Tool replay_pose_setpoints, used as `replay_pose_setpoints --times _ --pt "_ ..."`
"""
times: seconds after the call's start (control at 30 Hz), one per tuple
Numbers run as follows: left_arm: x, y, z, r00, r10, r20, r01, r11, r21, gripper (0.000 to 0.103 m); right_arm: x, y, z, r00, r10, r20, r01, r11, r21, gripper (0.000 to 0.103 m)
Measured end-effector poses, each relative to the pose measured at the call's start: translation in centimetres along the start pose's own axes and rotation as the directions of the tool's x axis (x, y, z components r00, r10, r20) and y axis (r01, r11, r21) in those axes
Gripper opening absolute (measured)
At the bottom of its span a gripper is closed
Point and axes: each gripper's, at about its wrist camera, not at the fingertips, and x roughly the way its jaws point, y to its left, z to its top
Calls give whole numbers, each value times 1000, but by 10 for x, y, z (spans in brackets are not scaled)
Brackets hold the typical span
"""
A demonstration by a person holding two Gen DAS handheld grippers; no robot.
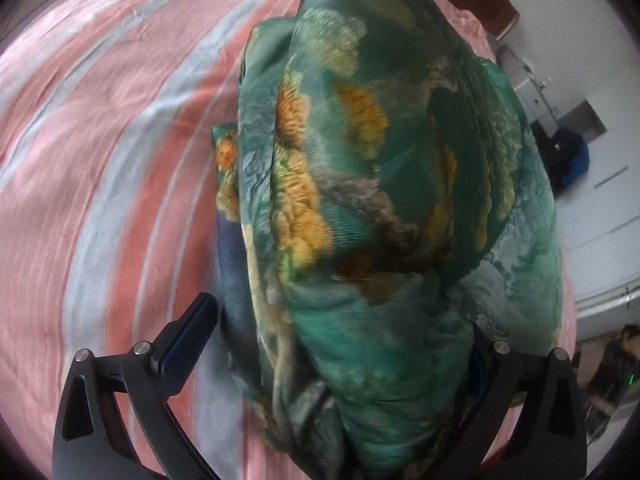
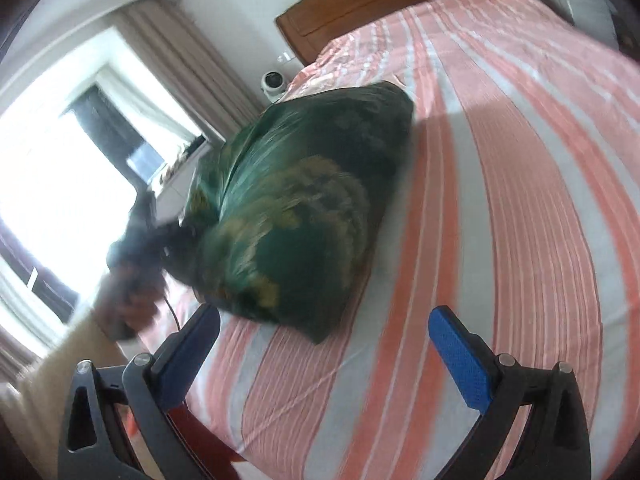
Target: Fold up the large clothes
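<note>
Left wrist view: green floral garment (image 1: pixel 384 208) filling the middle, bunched into a thick fold with orange and yellow blooms, lying on the pink-and-grey striped bedsheet (image 1: pixel 80 184). Left gripper (image 1: pixel 344 320) spread wide, its left finger (image 1: pixel 188 336) bare beside the cloth, the right finger buried under the fabric — whether anything is actually pinched, cannot tell. White floor and a dark blue bag (image 1: pixel 568 160) off to the right, past the bed's edge.

Right wrist view: same garment (image 2: pixel 304 208) seen as a dark green bundle near the left edge of the bedsheet (image 2: pixel 520 200), blurred. Right gripper (image 2: pixel 324 340) wide open and empty, blue pads (image 2: pixel 460 360) showing, hovering above the striped sheet just short of the bundle. Person's hand (image 2: pixel 132 300) with the other gripper at the bundle's left end, smeared by motion. Wooden headboard (image 2: pixel 380 8) at the top, small white camera (image 2: pixel 274 82) beside it, bright window (image 2: pixel 72 168) and beige curtain (image 2: pixel 192 72) on the left.
</note>
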Motion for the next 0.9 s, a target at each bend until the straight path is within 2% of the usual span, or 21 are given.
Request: replay_pose_setpoints --times 0.1,0.23,0.3,0.37,0.43,0.47,0.5,0.53,0.6,0.63,0.7,0.77,0.87,0.9 --pt "3 -4 -3 1000 19 11 -20 999 37 103 17 -19 23 999 41 -8 -40 995 86 102" --pt "7 -6 -2 1000 11 -5 -10 999 36 103 59 -36 61 985 164 -54 -149 965 215 102" --pt "9 -6 -1 1000 -7 -21 8 999 37 103 89 -33 73 961 260 -90 -231 940 249 103" --pt "14 3 9 998 -41 -48 42 999 20 103 125 -29 77 933 317 -169 -260 921 290 102" --pt "12 5 9 998 -34 -46 35 999 20 103 158 -20 75 934 248 -258 -182 950 252 100" --pt "9 0 7 999 -8 -32 9 999 32 96 163 -8 78 944 195 -265 -152 973 174 93" --pt "5 -6 3 1000 10 -14 -10 999 48 89 163 15 82 964 47 -262 -48 999 2 85" --pt "-4 -17 -2 999 40 20 -42 996 78 76 160 32 83 970 -39 -240 14 994 -107 81" --pt "-21 -43 -18 984 147 96 -161 974 157 67 149 64 78 976 -145 -162 99 960 -263 74" --pt "-27 -52 -26 976 173 131 -195 965 173 63 143 80 73 976 -182 -116 133 931 -341 72" --pt "-39 -65 -43 959 197 205 -236 953 187 62 128 107 60 976 -217 -20 182 865 -467 70" --pt "-56 -73 -61 949 182 259 -229 959 166 60 111 126 46 975 -212 63 213 819 -533 70" --pt "-74 -83 -70 937 160 311 -218 963 161 60 85 143 35 969 -190 155 245 779 -577 69" --pt "-80 -90 -69 930 155 333 -221 961 169 60 76 145 36 968 -177 176 247 778 -577 69"
